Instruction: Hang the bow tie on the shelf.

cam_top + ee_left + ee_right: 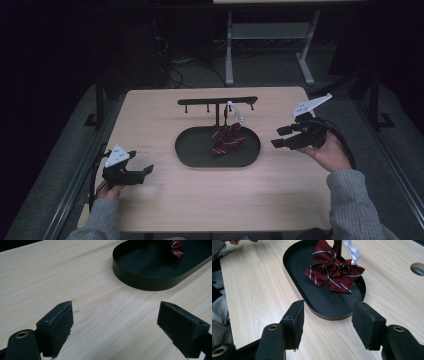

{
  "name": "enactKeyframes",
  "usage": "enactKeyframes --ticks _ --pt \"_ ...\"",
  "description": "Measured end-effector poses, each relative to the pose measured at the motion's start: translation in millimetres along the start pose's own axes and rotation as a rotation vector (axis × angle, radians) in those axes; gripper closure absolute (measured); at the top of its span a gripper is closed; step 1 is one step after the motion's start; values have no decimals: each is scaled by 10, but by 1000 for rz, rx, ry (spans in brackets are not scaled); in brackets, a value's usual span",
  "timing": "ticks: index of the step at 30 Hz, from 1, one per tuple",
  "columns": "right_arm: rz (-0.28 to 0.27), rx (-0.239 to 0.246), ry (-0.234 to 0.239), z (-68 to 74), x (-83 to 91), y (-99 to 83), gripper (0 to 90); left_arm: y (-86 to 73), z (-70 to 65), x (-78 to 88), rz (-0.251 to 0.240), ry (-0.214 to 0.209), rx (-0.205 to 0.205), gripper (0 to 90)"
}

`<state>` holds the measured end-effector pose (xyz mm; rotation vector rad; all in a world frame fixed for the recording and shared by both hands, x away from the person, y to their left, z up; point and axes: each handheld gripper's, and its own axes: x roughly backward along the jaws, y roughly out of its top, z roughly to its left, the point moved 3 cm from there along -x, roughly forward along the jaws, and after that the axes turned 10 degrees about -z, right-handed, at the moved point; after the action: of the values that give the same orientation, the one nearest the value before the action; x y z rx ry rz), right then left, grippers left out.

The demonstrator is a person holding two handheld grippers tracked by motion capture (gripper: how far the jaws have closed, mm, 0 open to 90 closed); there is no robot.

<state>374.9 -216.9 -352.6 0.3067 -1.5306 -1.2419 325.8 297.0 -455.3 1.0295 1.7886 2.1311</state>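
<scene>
red striped bow tie (333, 270) in black oval tray (192, 150), hung by white strap (352, 250) fr. stand peg | soft, light, floppy, prob. grab at centre knot | L gripper (142, 171) wide open, empty, on table | R gripper (281, 136) wide open, empty, beside tray

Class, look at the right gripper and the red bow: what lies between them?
In the right gripper view, bare tabletop comes first, then the near rim of the black tray and its bare floor, before the bow. The right gripper is open and holds nothing.
</scene>
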Motion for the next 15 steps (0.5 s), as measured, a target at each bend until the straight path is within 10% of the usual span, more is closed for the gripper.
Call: enactKeyframes --ticks 15 --pt "34 -37 -13 -14 -32 -247 415 -2 1 1 0 1 3 130"
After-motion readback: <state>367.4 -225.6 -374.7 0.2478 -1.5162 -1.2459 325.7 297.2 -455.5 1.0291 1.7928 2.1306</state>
